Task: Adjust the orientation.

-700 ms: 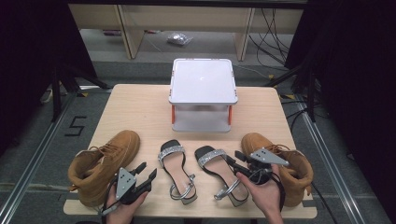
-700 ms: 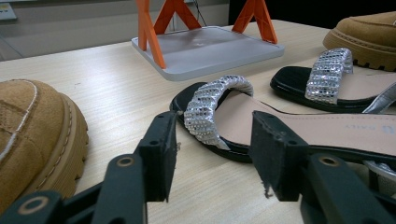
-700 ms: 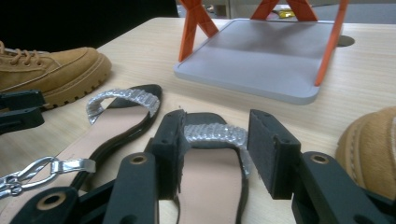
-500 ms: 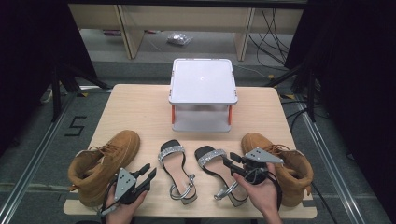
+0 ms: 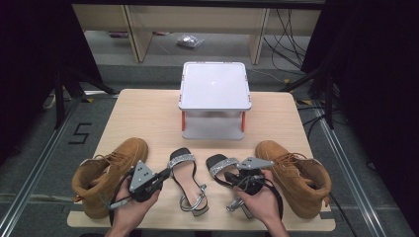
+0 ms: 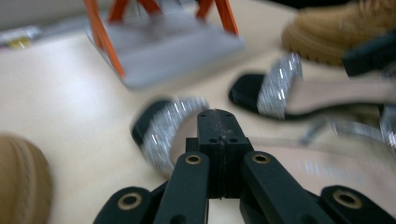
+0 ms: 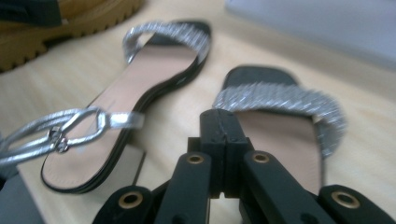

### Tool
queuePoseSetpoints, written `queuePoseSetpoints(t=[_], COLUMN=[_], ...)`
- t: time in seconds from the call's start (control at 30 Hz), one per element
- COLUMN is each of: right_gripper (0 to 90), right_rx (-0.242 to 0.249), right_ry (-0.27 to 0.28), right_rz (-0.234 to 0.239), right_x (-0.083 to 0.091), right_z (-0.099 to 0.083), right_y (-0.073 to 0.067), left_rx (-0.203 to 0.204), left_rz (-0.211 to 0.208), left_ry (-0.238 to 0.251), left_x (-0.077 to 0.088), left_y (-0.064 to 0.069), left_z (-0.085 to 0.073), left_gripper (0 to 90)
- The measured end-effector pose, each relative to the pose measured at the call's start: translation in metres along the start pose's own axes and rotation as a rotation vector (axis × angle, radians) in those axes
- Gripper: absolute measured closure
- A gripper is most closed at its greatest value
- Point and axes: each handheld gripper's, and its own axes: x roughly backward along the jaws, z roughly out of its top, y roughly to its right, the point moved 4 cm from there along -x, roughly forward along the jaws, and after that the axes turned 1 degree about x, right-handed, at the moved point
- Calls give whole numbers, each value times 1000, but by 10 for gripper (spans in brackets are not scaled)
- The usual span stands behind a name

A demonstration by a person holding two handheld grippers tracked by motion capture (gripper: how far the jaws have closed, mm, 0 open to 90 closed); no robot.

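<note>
**Silver-strapped sandals under both closed grippers**

Silver glitter straps are sitting just ahead of both tools as I am steering in. I am holding the left gripper [image 5: 159, 176] with its jaws pressed fully together and gripping nothing, its tip hovering at the toe strap of the left sandal [image 5: 187, 181]. I am keeping the right gripper [image 5: 236, 177] equally shut and empty, over the insole of the right sandal [image 5: 223, 167]. I am judging the risk to be this: going in with closed jaws, I would be shoving a sandal instead of gripping it, or snagging the loose ankle buckle [image 7: 65, 130]. Either sandal could be sliding into the tan boots [image 5: 106, 174] flanking the pair. Farther back, a white two-tier rack [image 5: 214, 98] with orange legs is standing on the wooden table [image 5: 143, 113].
</note>
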Motion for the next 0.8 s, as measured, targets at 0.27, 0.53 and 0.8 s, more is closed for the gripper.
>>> queuePoseSetpoints(t=[0.27,0.53,0.8], right_gripper=[900,900,900], right_rx=[7,33,36], right_ry=[-129,-200,-191], right_rz=[65,105,112], right_x=[-19,-34,-38], right_z=[-4,-10,-14], right_y=[-29,-42,-49], left_rx=[11,-38,-50], left_rz=[-61,-99,-101], left_ry=[-196,-298,-313], left_x=[-16,-32,-41], left_y=[13,13,14], left_z=[-31,-34,-30], left_gripper=[897,896,896])
